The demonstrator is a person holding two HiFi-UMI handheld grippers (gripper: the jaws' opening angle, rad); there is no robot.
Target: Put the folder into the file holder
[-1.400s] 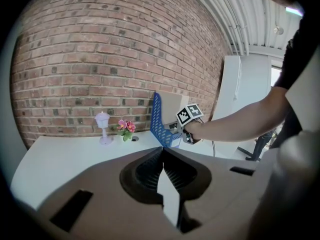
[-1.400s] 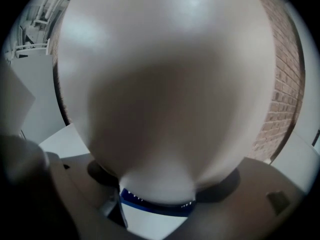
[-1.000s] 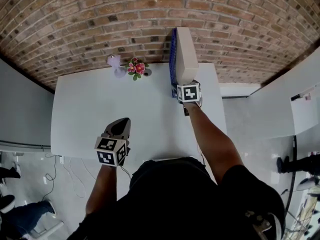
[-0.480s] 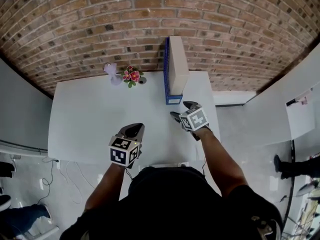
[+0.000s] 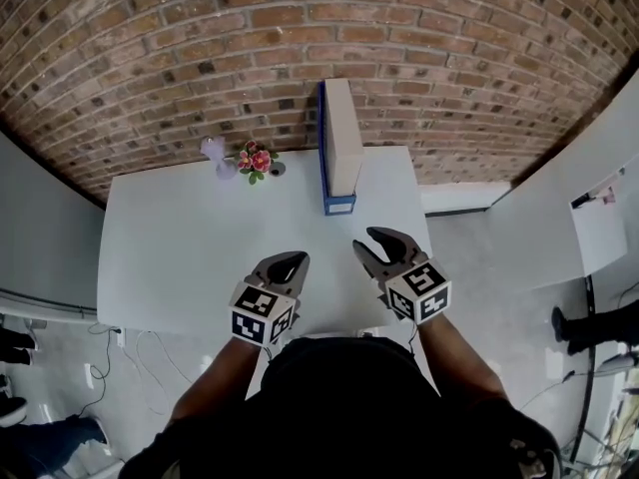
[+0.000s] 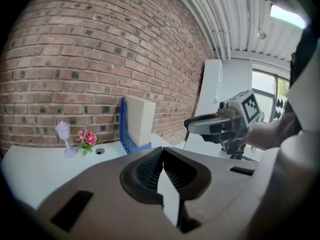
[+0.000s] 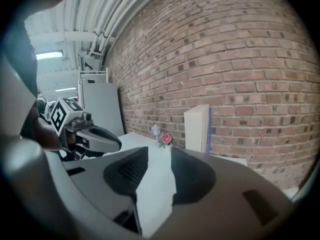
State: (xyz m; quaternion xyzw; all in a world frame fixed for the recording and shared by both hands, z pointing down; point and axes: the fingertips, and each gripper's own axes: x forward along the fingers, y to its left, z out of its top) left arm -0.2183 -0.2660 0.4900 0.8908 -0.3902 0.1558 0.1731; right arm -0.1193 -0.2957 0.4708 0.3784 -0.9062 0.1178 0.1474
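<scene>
A cream folder (image 5: 341, 133) stands upright in the blue file holder (image 5: 322, 158) at the back of the white table (image 5: 180, 228), against the brick wall. Neither gripper touches it. My right gripper (image 5: 382, 246) hovers over the table's near right edge, well short of the holder; its jaws have just been closing but still stand apart, with nothing between them (image 7: 159, 151). To its left my left gripper (image 5: 287, 264) floats with its tips together and empty (image 6: 162, 155). The folder (image 6: 141, 119) and holder (image 6: 124, 131) lie ahead of it.
A small bunch of pink flowers (image 5: 255, 160) and a little pale lamp (image 5: 214, 154) sit at the back of the table, left of the holder. The table's right edge drops to a grey floor (image 5: 489, 238). A white cabinet (image 5: 599, 228) stands at the far right.
My right gripper has pulled back from the holder's near end toward me, and its jaws have narrowed. My left gripper has shifted right and slightly forward. The folder stays in the holder.
</scene>
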